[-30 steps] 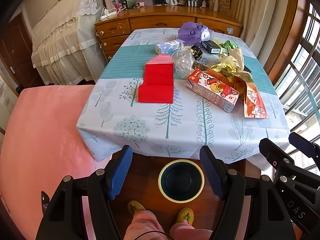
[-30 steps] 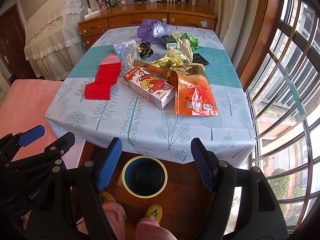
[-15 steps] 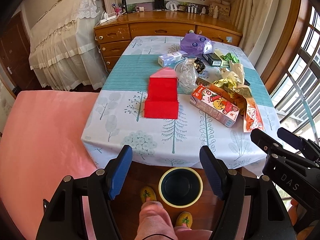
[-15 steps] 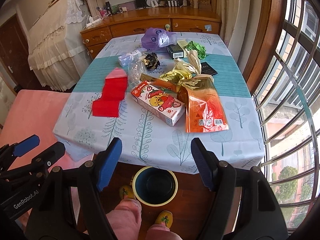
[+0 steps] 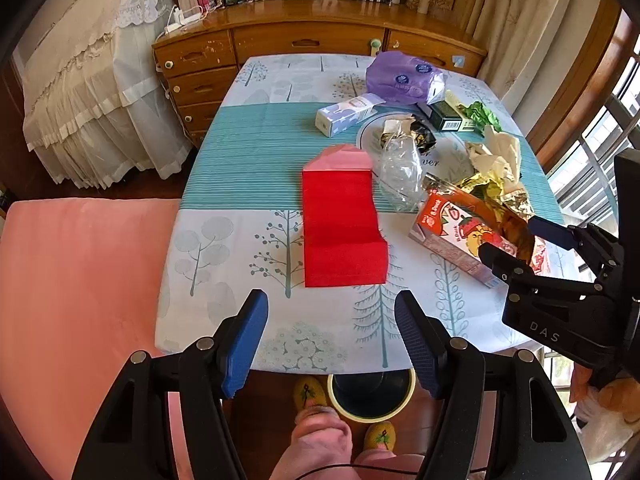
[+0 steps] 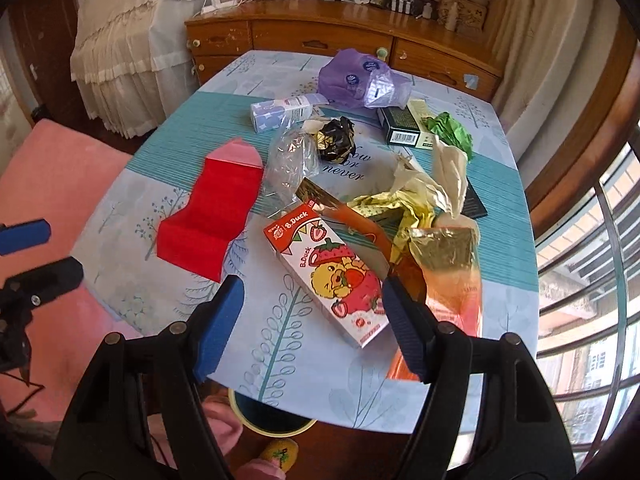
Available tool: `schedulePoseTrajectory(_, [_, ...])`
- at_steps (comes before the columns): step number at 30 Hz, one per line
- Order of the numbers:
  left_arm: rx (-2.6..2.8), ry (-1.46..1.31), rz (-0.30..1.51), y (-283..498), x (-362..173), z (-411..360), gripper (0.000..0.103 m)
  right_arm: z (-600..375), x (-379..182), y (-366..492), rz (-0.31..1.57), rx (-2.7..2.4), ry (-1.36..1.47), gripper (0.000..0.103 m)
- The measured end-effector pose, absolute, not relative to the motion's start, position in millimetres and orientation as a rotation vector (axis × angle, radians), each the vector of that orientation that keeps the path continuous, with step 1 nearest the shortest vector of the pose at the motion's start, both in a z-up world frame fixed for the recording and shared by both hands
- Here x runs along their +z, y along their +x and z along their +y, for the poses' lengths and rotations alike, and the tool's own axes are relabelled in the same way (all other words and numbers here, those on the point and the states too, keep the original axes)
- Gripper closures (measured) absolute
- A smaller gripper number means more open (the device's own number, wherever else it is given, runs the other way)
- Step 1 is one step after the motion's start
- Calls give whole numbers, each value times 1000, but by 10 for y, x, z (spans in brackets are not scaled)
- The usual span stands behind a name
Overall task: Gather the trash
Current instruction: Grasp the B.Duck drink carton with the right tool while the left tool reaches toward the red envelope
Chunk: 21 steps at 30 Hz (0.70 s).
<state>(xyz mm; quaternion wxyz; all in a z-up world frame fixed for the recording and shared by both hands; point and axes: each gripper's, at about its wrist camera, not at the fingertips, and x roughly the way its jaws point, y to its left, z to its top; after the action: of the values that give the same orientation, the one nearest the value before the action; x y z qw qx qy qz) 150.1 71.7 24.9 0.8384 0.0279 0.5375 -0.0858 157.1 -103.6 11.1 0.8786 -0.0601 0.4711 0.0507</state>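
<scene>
Trash lies spread over a table [image 5: 224,264] with a tree-print cloth. A folded red paper [image 5: 340,224] [image 6: 212,220] is nearest my left gripper [image 5: 332,332], which hovers open and empty over the table's near edge. A strawberry duck carton [image 6: 332,272] [image 5: 460,240] lies just beyond my right gripper [image 6: 312,320], also open and empty. An orange foil bag [image 6: 448,280], crumpled gold foil [image 6: 388,208], a clear plastic bag [image 6: 292,160], a black wad [image 6: 336,136] and a purple bag [image 6: 360,80] lie farther back. A round bin [image 5: 372,396] stands on the floor under the table edge.
A pink cushion [image 5: 80,300] lies left of the table. A wooden dresser [image 5: 312,40] stands behind it, a lace-covered bed [image 5: 92,92] at the back left, windows on the right. A lilac box [image 5: 348,114], a dark box [image 6: 402,126] and green wrapper [image 6: 450,130] sit at the far side. The person's slippers [image 5: 380,436] show by the bin.
Both grippers have moved forward over the table's near edge, so the trash looks closer and the bin has slid partly under the edge. Neither has taken hold of anything.
</scene>
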Motion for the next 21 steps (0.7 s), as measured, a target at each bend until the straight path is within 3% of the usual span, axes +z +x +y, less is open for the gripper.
schedulePoseTrajectory(8, [-202,20,1277,2067,-202,924,36,-934,-382,2216,1108,156,-262,34])
schedulePoseTrajectory(18, [-331,160,1271,2328,-460,729,36,-899,-829,2457,1235,255,-372,34])
schedulePoseTrajectory(21, [-386,281,1246,2354,-521,617,36,-869,-859,2442,1216,278,-379,44])
